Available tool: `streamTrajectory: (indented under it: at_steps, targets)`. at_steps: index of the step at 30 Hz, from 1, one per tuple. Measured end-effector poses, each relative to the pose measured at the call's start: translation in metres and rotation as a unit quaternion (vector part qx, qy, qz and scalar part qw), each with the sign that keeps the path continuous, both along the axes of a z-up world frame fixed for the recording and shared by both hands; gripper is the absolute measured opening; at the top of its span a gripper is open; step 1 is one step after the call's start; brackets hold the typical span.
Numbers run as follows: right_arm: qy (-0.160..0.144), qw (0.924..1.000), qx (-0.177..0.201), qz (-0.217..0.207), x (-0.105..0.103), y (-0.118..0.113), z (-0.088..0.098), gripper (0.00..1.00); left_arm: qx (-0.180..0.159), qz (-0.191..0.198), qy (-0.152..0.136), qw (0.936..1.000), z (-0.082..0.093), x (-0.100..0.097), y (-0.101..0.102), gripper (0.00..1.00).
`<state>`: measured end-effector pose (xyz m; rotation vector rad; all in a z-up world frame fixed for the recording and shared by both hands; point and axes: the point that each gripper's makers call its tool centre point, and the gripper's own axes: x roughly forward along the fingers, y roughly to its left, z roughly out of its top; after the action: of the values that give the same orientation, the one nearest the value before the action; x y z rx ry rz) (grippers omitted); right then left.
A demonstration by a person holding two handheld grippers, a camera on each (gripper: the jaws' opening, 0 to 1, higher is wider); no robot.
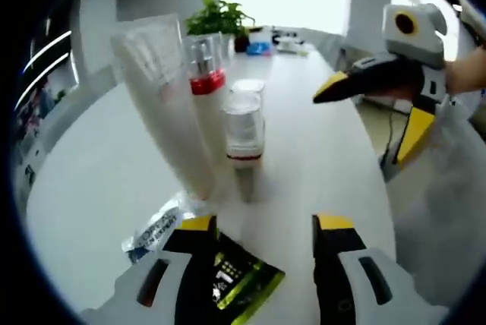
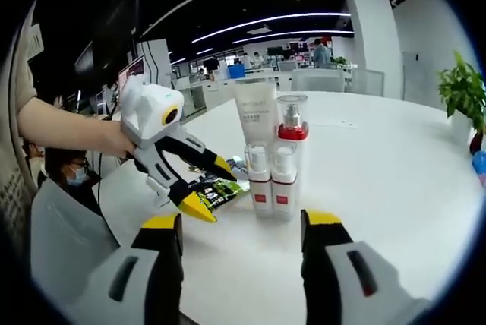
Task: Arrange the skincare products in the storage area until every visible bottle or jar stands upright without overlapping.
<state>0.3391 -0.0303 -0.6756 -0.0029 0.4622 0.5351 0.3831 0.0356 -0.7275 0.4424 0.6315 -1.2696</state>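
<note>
Looking along my right gripper (image 2: 243, 226), I find its jaws wide apart and empty. The tube (image 2: 256, 116) stands upright on the table (image 2: 380, 150). Just beside the tube stand the pump bottle (image 2: 291, 131) and two small bottles (image 2: 260, 177), closely grouped. The sachet (image 2: 216, 188) lies flat near the tube. My left gripper (image 2: 201, 188) hovers open over the sachet, holding nothing. A plant (image 1: 220, 15) sits well behind the tube.

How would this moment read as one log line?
left gripper: open, above green sachet | right gripper: open, empty | bottles, tube: upright
</note>
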Motion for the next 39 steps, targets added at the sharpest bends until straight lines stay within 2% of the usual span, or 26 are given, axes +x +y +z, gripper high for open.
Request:
streamTrajectory:
  at_steps: [9,16,28,39]
  targets:
    - [-0.004,0.9999,-0.005,0.013,-0.005,0.004,0.007,0.72,0.01,0.066,0.0,0.9978,0.005,-0.009,0.037,0.62]
    - [-0.007,0.9998,-0.006,0.017,-0.011,0.004,0.011,0.76,-0.001,0.119,0.004,0.9928,0.016,-0.019,0.06,0.7]
    - [-0.008,0.9997,0.003,0.022,-0.025,0.007,0.016,0.79,-0.011,0.207,0.02,0.978,0.023,-0.046,0.106,0.8]
    - [-0.013,0.9993,0.007,0.034,-0.031,0.012,0.022,0.78,-0.022,0.27,0.032,0.9619,0.027,-0.072,0.134,0.89]
